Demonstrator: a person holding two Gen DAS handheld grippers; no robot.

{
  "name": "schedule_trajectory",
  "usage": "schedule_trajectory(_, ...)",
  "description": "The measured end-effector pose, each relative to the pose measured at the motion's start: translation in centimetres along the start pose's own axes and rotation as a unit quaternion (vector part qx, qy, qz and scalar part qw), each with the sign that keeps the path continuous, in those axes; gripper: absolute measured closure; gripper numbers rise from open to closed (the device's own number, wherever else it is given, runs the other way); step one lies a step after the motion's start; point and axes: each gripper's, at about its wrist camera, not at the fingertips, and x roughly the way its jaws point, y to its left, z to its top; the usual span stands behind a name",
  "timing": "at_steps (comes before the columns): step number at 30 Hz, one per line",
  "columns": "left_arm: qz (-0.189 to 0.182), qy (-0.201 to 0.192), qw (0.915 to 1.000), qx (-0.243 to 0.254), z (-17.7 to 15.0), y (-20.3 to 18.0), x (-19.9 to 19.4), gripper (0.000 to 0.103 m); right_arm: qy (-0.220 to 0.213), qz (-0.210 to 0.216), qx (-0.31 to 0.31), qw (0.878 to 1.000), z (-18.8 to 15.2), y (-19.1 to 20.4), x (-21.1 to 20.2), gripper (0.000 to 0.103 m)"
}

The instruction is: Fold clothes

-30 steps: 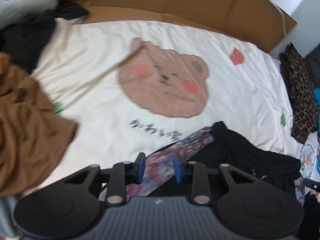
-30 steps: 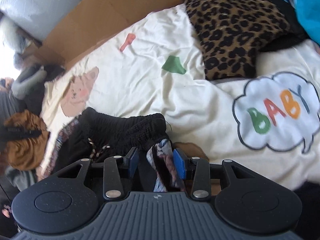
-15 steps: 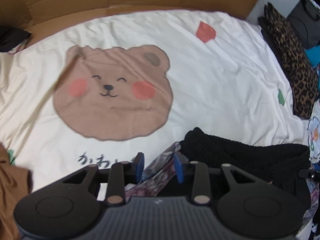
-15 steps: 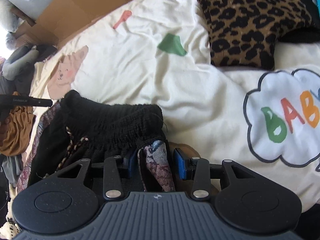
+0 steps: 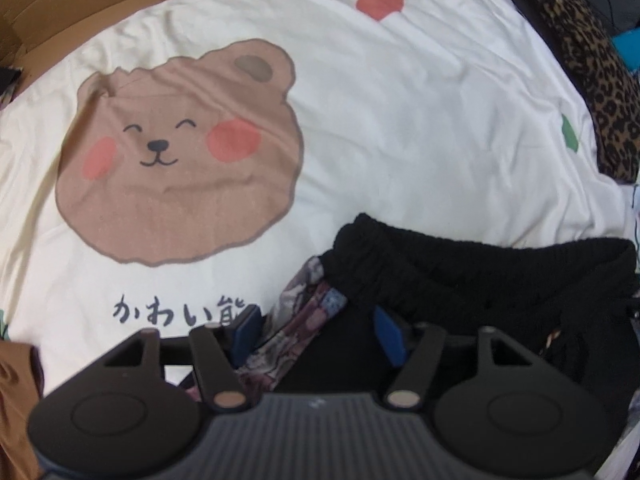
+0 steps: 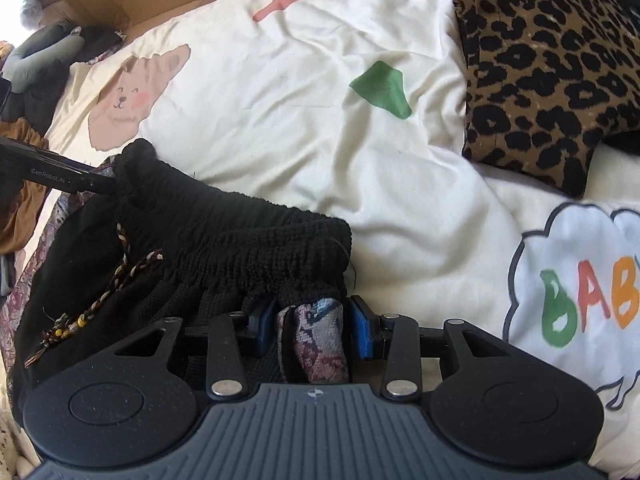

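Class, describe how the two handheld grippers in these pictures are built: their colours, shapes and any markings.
Both the left gripper and the right gripper have a ribbed dark grey body, two round black discs, black link arms with metal pivot pins, and blue pads. A small mark sits mid-body. In the right view, the other gripper's black finger reads "GenRobot.AI".

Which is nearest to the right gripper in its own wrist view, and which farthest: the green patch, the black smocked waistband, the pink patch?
From the right gripper:
1. Black smocked waistband, directly ahead, just past the fingertips.
2. Green patch, farther up the bedsheet, slightly right.
3. Pink patch, farthest, near the cardboard edge.
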Motion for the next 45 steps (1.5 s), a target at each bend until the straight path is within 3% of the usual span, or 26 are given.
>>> schedule_trajectory(4, -0.01, 0.005, 0.9999, -0.005, -0.3, 0.0, 0.4, 0.041, -0.002, 0.012, 0.004, 1.0, -0.3, -0.4, -0.2, 0.078)
schedule_trajectory(7, -0.021, 0.0, 0.9996, -0.017, -0.5, 0.0, 0.2, 0.051, -0.009, 0.006, -0.001, 1.0, -0.2, -0.4, -0.6, 0.084)
schedule_trajectory(10, -0.027, -0.002, 0.9996, -0.005, -1.0, -0.1, -0.2, 0.069, -0.025, -0.004, -0.016, 1.0, -0.2, 0.1, -1.3, 0.086)
schedule_trajectory(12, -0.024, -0.001, 0.9997, 0.005, -1.1, -0.2, -0.6, 0.087, -0.028, -0.008, -0.018, 0.999, -0.1, 0.3, -1.7, 0.087)
schedule_trajectory(14, -0.029, -0.006, 0.9995, 0.007, -1.3, 0.1, -1.3, 0.093, -0.032, -0.011, -0.023, 0.999, 0.1, 0.5, -2.1, 0.088)
schedule_trajectory(20, -0.034, -0.037, 0.9987, -0.008, -0.9, 1.3, -4.0, 0.097, -0.058, -0.047, -0.041, 0.996, 1.3, 1.4, -4.1, 0.09)
schedule_trajectory(28, -0.024, -0.096, 0.9947, -0.029, -0.1, 2.9, -8.7, 0.1, -0.088, -0.06, -0.081, 0.991, 4.6, 3.4, -7.1, 0.091)
schedule_trajectory(37, -0.026, -0.143, 0.9871, -0.069, -0.4, 6.0, -10.5, 0.1, -0.103, -0.072, -0.129, 0.984, 9.0, 6.3, -8.2, 0.091)
schedule_trajectory(45, -0.023, -0.171, 0.9796, -0.104, 1.5, 9.5, -10.9, 0.1, -0.111, -0.082, -0.172, 0.975, 14.6, 8.8, -7.5, 0.091)
